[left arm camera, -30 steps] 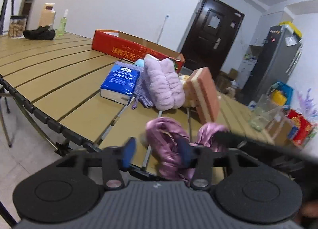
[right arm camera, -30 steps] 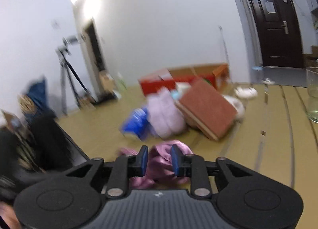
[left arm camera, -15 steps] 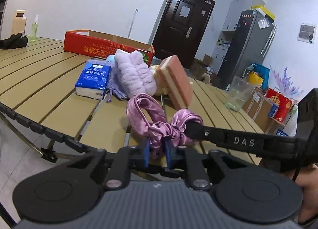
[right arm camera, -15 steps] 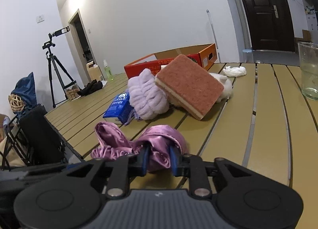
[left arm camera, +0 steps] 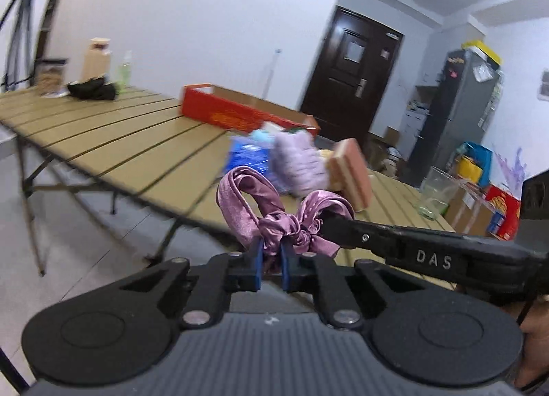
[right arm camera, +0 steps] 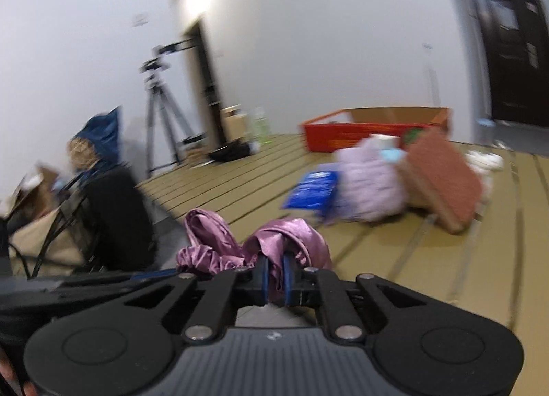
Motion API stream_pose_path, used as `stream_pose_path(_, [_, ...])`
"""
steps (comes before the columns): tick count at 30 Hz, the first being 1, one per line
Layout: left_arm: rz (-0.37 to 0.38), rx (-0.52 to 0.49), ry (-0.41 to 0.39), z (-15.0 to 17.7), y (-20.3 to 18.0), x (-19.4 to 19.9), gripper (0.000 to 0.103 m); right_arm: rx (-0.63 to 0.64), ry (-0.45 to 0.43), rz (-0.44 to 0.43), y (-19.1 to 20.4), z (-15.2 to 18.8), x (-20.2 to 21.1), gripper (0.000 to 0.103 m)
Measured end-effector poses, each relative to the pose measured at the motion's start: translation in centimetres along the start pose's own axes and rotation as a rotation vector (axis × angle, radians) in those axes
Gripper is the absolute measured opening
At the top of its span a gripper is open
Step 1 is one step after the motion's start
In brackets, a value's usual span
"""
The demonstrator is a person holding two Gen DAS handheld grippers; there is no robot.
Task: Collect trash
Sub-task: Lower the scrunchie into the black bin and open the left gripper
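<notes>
Scrunchie (left arm camera: 274, 221), purple satin, sits low at centre frame in both wrist views, pinched at once by the left gripper (left arm camera: 272, 267) and the right gripper (right arm camera: 274, 276), each with pads pressed onto the fabric; it appears lifted off the table (left arm camera: 113, 142). One item looks collected but not yet binned. Tissue pack (right arm camera: 310, 190), fluffy cloth (right arm camera: 370, 186) and sponge (right arm camera: 442, 179) remain at mid-right; no bin shows.

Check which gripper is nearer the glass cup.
Right, likely. The right gripper reaches in from the side of the glass cup. The left gripper, jaws closing on the purple scrunchie both hold, sits farther away.
</notes>
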State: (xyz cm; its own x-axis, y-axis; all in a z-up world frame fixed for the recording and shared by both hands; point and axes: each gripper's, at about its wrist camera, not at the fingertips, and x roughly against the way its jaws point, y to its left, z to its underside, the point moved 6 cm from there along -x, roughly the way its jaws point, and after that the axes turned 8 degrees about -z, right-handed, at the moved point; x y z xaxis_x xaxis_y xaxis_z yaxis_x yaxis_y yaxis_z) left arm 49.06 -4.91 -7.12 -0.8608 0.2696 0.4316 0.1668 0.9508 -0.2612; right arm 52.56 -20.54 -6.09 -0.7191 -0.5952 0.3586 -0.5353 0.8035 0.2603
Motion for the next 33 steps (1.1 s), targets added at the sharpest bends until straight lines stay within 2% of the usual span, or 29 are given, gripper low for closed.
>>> stream_pose_path(3, [-0.024,0.030,0.040,1.6,2.2,1.2,0.011,0.030,0.080,-0.040,2.1,1.8,-1.2,0.008])
stream_pose_path(7, [-0.052,0.075,0.166,5.2,4.3,0.2,0.010,0.012,0.212,-0.052,2.8,5.8,-3.3,0.008])
stream_pose_path(12, [-0.087,0.135,0.377,10.7,5.9,-3.3,0.010,-0.058,0.390,-0.013,1.2,11.4,-5.9,0.008])
stream_pose_path(17, [-0.149,0.114,0.462,12.6,5.9,-6.2,0.012,-0.157,0.485,0.022,-1.2,14.5,-7.8,0.009])
stream_pose_path(18, [-0.174,0.098,0.483,13.0,6.0,-6.9,0.015,-0.180,0.493,0.026,-1.6,14.9,-8.1,0.017])
stream_pose_path(20, [-0.225,0.072,0.497,14.0,6.1,-7.9,0.022,-0.235,0.495,0.053,-3.0,15.4,-8.7,0.026])
stream_pose_path(22, [-0.246,0.069,0.513,14.6,6.2,-8.7,0.035,-0.255,0.488,0.072,-3.8,15.5,-8.9,0.026])
stream_pose_path(23, [-0.262,0.070,0.521,14.8,6.3,-9.0,0.038,-0.254,0.494,0.069,-3.9,15.6,-8.8,0.029])
stream_pose_path(27, [-0.285,0.063,0.520,14.7,6.6,-8.9,0.044,-0.231,0.511,0.064,-3.7,15.6,-8.7,0.038])
stream_pose_path(31, [-0.323,0.062,0.489,14.1,6.8,-8.6,0.054,-0.208,0.525,0.068,-3.4,15.5,-8.3,0.044])
stream_pose_path(33, [-0.329,0.066,0.481,13.9,6.8,-8.4,0.055,-0.209,0.526,0.069,-3.4,15.4,-8.4,0.048])
